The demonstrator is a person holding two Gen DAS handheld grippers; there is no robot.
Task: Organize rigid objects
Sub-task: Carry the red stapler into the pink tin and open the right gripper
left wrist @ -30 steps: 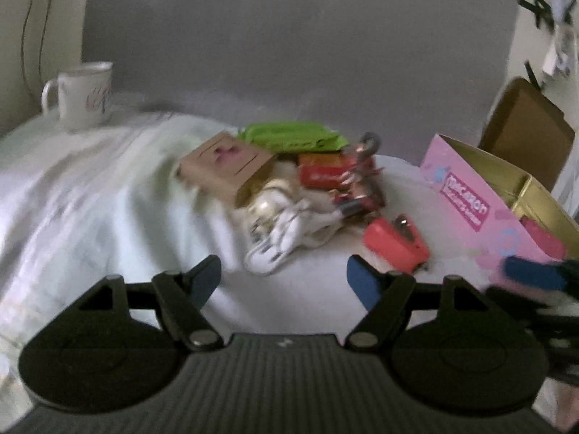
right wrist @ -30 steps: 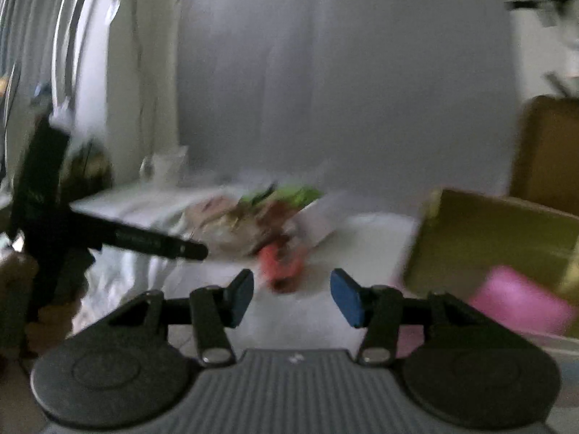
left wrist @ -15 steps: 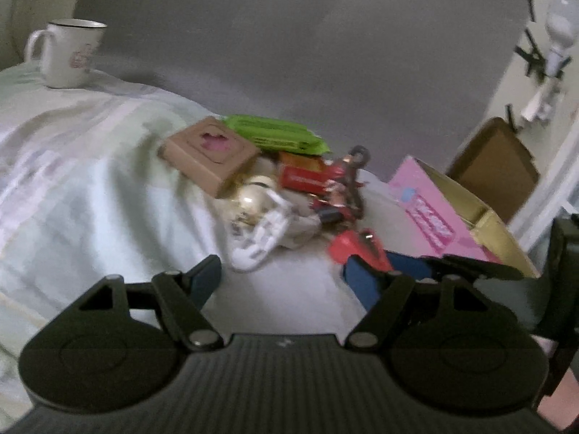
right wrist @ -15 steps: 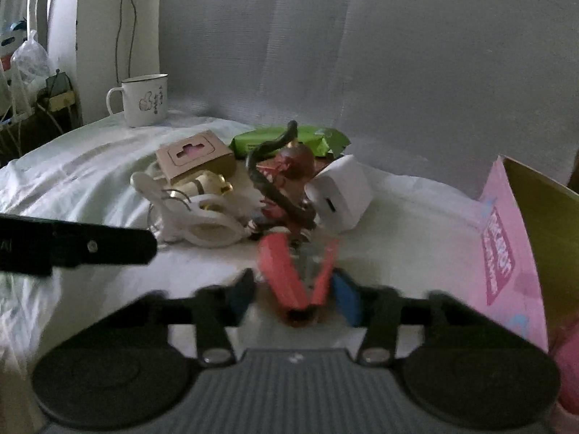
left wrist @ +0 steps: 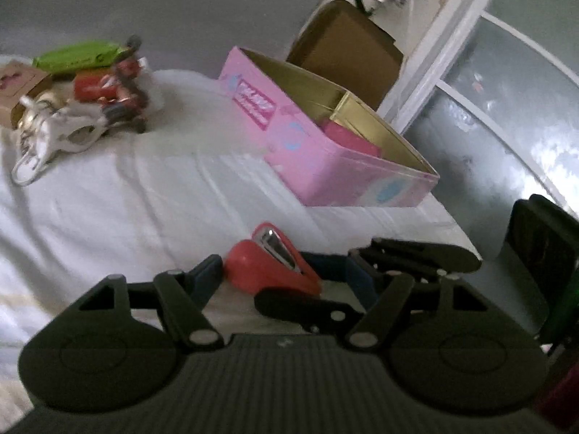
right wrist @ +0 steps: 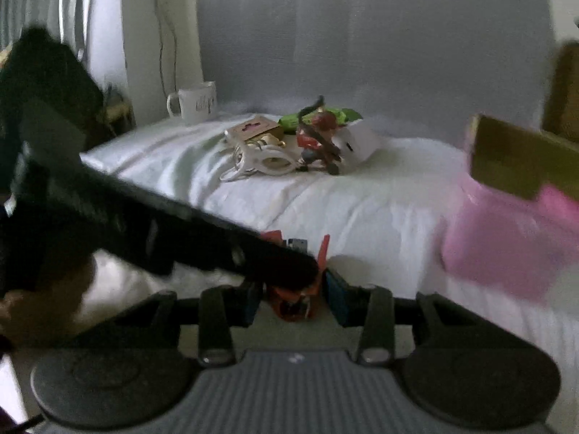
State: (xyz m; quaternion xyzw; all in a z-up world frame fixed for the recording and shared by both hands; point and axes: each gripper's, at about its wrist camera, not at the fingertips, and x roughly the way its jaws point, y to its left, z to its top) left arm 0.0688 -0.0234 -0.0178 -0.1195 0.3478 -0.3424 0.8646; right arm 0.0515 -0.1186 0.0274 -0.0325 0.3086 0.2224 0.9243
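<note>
White sheet over a bed, grey backdrop behind, and right at the near edge sits the red stapler, its metal top catching the light. Both grippers crowd it. From the right wrist view the right gripper has the stapler between its blue pads, and those jaws look clenched on the red body, which stands slightly open like a V. Over on the left wrist view, the left gripper has jaws spread wide, released, with the stapler lying between them nearer the left pad; whether that pad touches it, I cannot tell. The right gripper reaches in from the right in that same view, black links crossing in front.

Just beyond the stapler, towards the right edge of the bed, stands the pink box, open-topped with a gold lining and a pink item inside. Behind it, a brown cardboard box.

Further back on the sheet, well apart from the stapler, is the cluster: a red figurine, a white clip, a white charger block, a small tan carton and a green packet. Away at the far left corner, a white mug stands upright. Blurred at the lower left of the right wrist view, a hand holds the left gripper.
</note>
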